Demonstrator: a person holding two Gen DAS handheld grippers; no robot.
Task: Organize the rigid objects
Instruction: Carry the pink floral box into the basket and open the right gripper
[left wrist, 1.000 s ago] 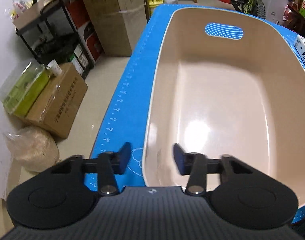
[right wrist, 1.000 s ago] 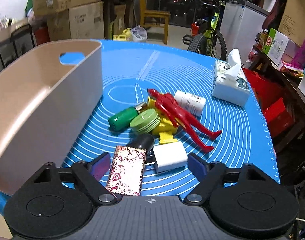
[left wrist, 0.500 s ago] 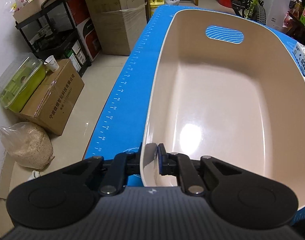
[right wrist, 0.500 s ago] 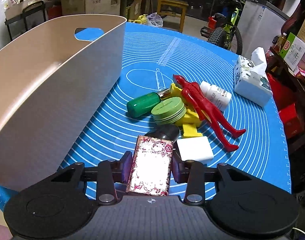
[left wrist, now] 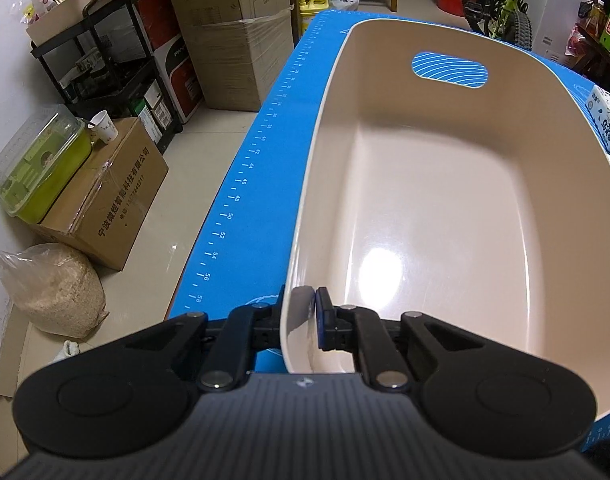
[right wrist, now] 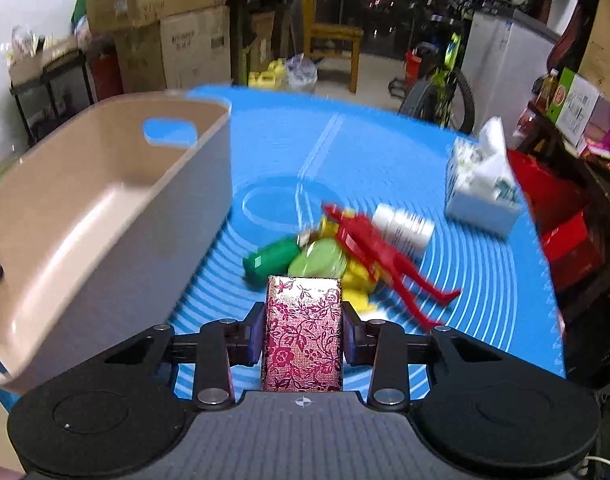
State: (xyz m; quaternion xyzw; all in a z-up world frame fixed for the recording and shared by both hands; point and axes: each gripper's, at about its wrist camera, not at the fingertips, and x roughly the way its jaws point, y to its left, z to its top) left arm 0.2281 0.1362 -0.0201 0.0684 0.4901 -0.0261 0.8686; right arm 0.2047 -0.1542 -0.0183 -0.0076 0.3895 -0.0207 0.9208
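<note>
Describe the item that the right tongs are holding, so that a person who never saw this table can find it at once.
On the blue mat, right of the beige basin, lies a pile of small items. Just before it, the right tongs clamp a flat rectangular box. Only it bears a red floral pattern; its neighbours are plain green, yellow, red or white.

One beige bin (right wrist: 105, 208) sits on one blue mat (right wrist: 385, 152). Loose on the mat: one red figure (right wrist: 379, 250), one white bottle (right wrist: 403, 228), one green bottle (right wrist: 271, 260), one green round tin (right wrist: 319, 262), and what looks like one yellow toy (right wrist: 357, 276) (blurred, mostly hidden). One floral box (right wrist: 303, 344), one tissue pack (right wrist: 481, 192), two grippers.
</note>
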